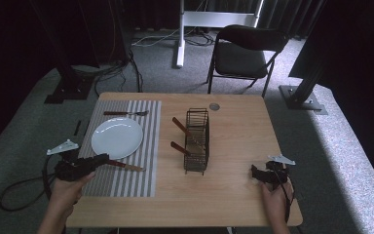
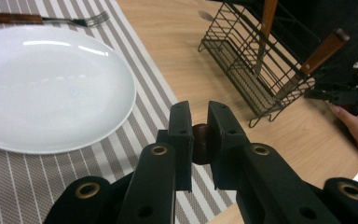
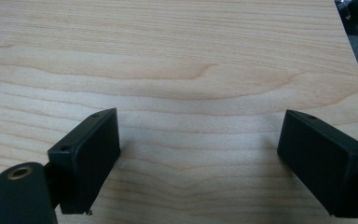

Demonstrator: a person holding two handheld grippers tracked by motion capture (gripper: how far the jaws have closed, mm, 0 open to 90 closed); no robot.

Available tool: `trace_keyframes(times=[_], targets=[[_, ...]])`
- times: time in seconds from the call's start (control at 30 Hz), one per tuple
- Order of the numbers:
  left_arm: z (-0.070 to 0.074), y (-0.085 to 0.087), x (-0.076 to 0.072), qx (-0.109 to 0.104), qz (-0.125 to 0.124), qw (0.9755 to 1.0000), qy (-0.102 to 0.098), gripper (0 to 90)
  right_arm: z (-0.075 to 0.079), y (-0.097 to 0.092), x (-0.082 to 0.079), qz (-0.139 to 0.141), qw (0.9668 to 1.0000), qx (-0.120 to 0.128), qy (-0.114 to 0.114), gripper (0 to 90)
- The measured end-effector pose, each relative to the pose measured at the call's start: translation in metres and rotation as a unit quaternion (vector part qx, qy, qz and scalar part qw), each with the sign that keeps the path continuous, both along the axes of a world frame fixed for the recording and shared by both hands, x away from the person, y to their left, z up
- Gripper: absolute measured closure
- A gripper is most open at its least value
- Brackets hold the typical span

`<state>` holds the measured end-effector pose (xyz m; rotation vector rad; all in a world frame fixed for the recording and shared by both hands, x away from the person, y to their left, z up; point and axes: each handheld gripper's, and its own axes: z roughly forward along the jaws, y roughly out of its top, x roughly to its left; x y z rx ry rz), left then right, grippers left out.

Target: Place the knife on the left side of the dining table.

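My left tool pinches a knife by its wooden handle, low over the striped mat at the plate's five o'clock. The grip sits at the handle's end, so I judge the blade may swing or clip the plate. My right tool rests spread, holding nothing, on the surface.

**A recording studio staging a dining setup**

Black curtains are enclosing a grey carpeted floor. Cables are trailing at eleven o'clock, a white stand and folding chair are standing at twelve, and metal frame feet are flanking a lone wooden table.
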<state>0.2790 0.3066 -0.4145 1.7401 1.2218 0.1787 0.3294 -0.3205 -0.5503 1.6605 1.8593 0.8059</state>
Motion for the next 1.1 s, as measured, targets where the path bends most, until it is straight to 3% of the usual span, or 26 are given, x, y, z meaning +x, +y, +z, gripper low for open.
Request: trace_keyframes(times=[0.07, 0.13, 0.33, 0.53, 0.77, 0.9, 1.1], targets=[[-0.004, 0.001, 0.0, -0.002, -0.003, 1.0, 0.006, 80.9, 0.0, 0.0, 0.0, 0.0, 1.0, 0.001, 0.0, 12.2], [-0.009, 0.003, 0.002, -0.019, -0.007, 0.9996, 0.017, 80.9, 0.0, 0.0, 0.0, -0.001, 1.0, 0.001, 0.0, 12.2], [-0.016, 0.01, 0.001, -0.033, 0.001, 0.9992, 0.022, 80.7, 0.0, 0.0, 0.0, -0.001, 1.0, 0.001, 0.0, 12.2], [-0.031, 0.023, 0.004, -0.023, 0.041, 0.9982, 0.037, 75.1, 0.0, 0.0, 0.0, -0.001, 1.0, 0.001, 0.0, 12.3], [-0.058, 0.042, 0.014, -0.036, 0.08, 0.9935, 0.073, 67.6, 0.0, 0.0, 0.0, -0.001, 1.0, 0.001, 0.0, 12.2], [-0.071, 0.046, 0.019, -0.019, 0.096, 0.9917, 0.084, 61.6, 0.0, 0.0, 0.0, -0.001, 1.0, 0.001, 0.0, 12.2], [-0.086, 0.05, 0.023, -0.009, 0.116, 0.9883, 0.099, 55.0, 0.0, 0.0, 0.0, -0.001, 1.0, 0.001, 0.0, 12.2]])
